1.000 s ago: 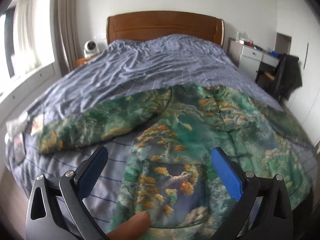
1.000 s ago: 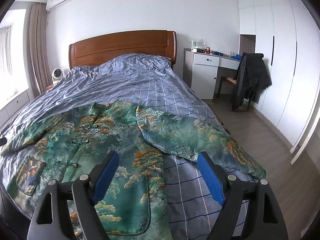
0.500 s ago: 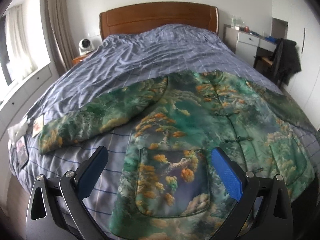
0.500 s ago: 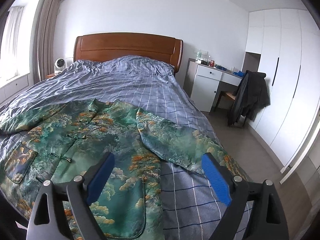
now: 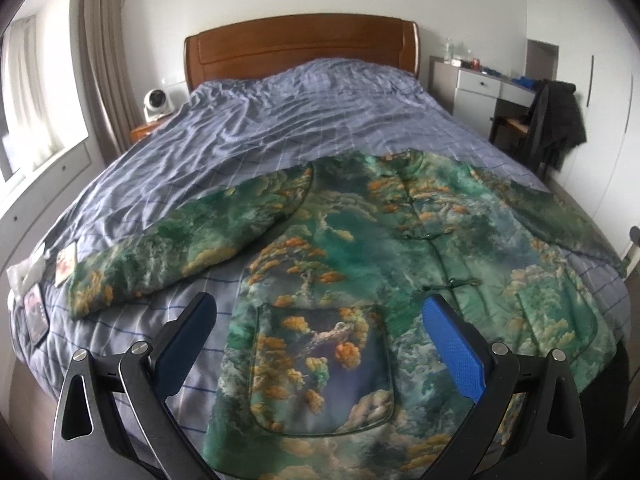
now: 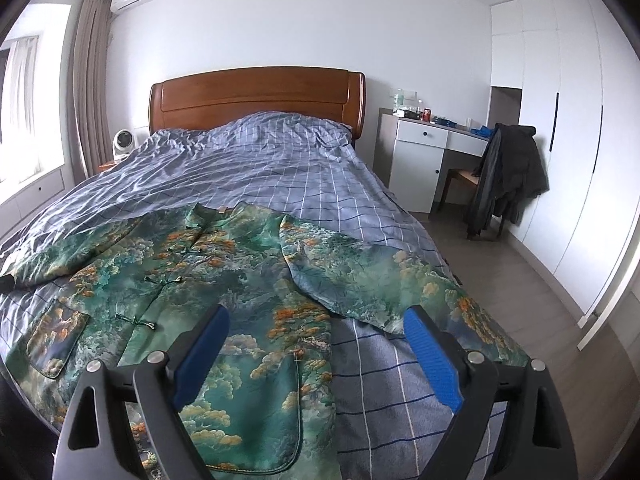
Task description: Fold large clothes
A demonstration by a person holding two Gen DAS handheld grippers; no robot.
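Observation:
A large green jacket [image 5: 360, 248] with orange tree print lies flat, front up, on the foot half of the bed, sleeves spread out to both sides; it also shows in the right wrist view [image 6: 224, 280]. Its left sleeve [image 5: 168, 248] reaches toward the bed's left edge and its right sleeve [image 6: 392, 288] toward the right edge. My left gripper [image 5: 320, 344] is open and empty, held above the jacket's left pocket near the hem. My right gripper [image 6: 316, 352] is open and empty above the jacket's right hem side.
The bed has a blue checked cover [image 5: 280, 120] and a wooden headboard [image 6: 256, 96]. Small packets [image 5: 36, 300] lie at the bed's left corner. A white desk [image 6: 420, 160] and a chair with a dark coat [image 6: 508, 176] stand right of the bed, before white wardrobes [image 6: 560, 140].
Both grippers have risen and drawn back from the jacket, so more of the bed and room shows. A fingertip seen by the left gripper one second ago is gone.

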